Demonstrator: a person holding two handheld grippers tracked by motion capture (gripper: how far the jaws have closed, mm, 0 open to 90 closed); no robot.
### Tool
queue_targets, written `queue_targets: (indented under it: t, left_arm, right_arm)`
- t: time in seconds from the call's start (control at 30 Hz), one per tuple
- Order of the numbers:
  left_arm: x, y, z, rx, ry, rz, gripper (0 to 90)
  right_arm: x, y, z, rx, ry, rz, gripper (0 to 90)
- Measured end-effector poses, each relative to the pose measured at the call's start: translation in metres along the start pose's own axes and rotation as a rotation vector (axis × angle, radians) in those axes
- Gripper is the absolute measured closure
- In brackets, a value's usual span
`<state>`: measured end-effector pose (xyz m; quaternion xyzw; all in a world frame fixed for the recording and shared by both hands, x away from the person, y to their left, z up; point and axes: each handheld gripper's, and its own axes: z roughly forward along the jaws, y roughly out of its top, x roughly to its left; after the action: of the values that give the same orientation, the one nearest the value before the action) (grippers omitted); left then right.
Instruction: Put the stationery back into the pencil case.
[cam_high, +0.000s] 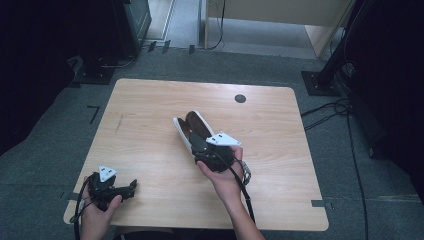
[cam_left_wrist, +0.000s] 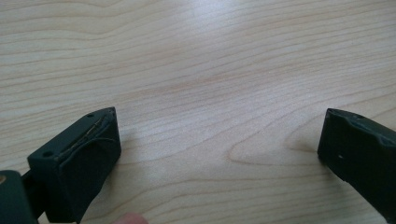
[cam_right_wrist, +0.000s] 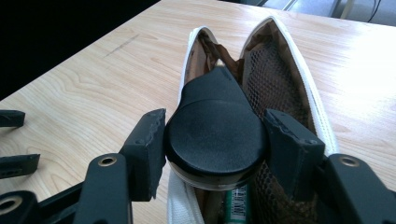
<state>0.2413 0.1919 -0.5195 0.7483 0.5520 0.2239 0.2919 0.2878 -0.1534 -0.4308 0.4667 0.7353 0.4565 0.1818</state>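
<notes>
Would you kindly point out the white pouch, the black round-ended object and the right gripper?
white pouch (cam_right_wrist: 312, 105): right gripper view, on its white zipped edge.
black round-ended object (cam_right_wrist: 215, 135): right gripper view, on its rounded top.
right gripper (cam_high: 216, 150): high view, on its black body.

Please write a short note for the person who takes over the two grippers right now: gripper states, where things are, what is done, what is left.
Right gripper: shut on a black round-ended object, held over the open white pouch at mid-table.
Left gripper: open, empty, low over the table near its front left corner.
Done: pouch is open; object sits at its mouth, partly inside.
Left: probably ease the object in and release. Something green with a barcode already lies inside.
</notes>
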Motion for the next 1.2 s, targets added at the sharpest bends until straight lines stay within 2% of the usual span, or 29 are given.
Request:
queue_targets:
  t: [0.57,0.83,1.03,1.17,1.2]
  left_arm:
    - [0.000,0.000,0.000,0.001,0.000,-0.001,0.0]
    - [0.000,0.000,0.000,0.000,0.000,-0.001,0.0]
    - [0.000,0.000,0.000,0.000,0.000,-0.001,0.0]
    - [0.000,0.000,0.000,0.000,0.000,-0.001,0.0]
    - [0.000,0.000,0.000,0.000,0.000,-0.001,0.0]
  right_arm:
    - [-0.002,0.003,-0.004,-0.036,0.000,-0.012,41.3]
    - [-0.002,0.008,-0.005,-0.054,0.003,-0.036,41.1]
    - [-0.004,0.011,-0.006,-0.069,0.004,-0.030,37.3]
    - [-0.003,0.012,-0.010,-0.094,-0.004,-0.035,43.4]
    - [-0.004,0.012,-0.012,-0.106,-0.002,-0.034,49.2]
